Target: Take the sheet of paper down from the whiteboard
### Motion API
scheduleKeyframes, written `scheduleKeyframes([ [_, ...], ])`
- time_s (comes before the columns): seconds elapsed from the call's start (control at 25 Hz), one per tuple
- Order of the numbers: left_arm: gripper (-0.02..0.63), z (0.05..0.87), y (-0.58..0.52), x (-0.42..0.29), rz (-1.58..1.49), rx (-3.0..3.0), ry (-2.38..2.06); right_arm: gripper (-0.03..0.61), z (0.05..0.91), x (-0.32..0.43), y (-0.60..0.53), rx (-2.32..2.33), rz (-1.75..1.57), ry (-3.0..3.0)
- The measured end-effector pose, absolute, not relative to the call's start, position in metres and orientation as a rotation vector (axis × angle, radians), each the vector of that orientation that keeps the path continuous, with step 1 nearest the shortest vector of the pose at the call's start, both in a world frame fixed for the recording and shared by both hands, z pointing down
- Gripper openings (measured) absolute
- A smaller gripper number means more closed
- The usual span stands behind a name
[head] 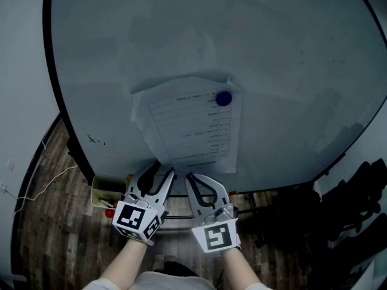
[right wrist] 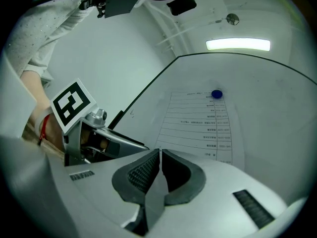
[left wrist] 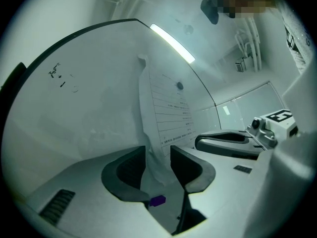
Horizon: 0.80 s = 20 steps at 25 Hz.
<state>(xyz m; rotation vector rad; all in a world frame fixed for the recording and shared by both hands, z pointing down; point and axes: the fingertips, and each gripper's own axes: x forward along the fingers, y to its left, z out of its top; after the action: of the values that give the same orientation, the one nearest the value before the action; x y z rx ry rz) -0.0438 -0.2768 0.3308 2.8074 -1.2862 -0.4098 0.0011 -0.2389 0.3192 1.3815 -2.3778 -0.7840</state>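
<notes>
Under me runs a dark wood-plank floor (head: 48, 234). A thin white cable (head: 45, 186) trails across it toward the plain pale wall (head: 21, 71) on my left. The big dark-framed whiteboard (head: 181, 35) stands ahead of me, and near its lower left corner I see a small yellow-green open box (head: 107, 189). Bulky black shapes (head: 357, 204), too dark for me to name, crowd the floor by its lower right. A long white strip light (right wrist: 237, 44) glows on the ceiling.
</notes>
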Motion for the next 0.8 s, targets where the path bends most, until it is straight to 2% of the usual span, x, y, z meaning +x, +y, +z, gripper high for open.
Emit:
scheduleKeyframes([
  [0.28,0.155,0.330,-0.284,-0.036,-0.411,2.783,-1.283,0.020,0.313,0.007,-0.246,1.362,-0.827,-2.347],
  [0.32,0.147,0.331,-0.284,-0.035,-0.415,2.779,-1.284,0.020,0.312,0.008,-0.247,1.360,-0.836,-2.340],
  [0.4,0.075,0.332,-0.285,-0.034,-0.432,2.776,-1.278,0.020,0.308,0.009,-0.249,1.358,-0.864,-2.326],
  [0.48,0.034,0.331,-0.284,-0.032,-0.451,2.780,-1.265,0.020,0.301,0.012,-0.250,1.372,-0.890,-2.303],
  [0.8,0.018,0.333,-0.279,-0.020,-0.454,2.766,-1.210,0.021,0.260,0.027,-0.257,1.471,-1.005,-2.219],
])
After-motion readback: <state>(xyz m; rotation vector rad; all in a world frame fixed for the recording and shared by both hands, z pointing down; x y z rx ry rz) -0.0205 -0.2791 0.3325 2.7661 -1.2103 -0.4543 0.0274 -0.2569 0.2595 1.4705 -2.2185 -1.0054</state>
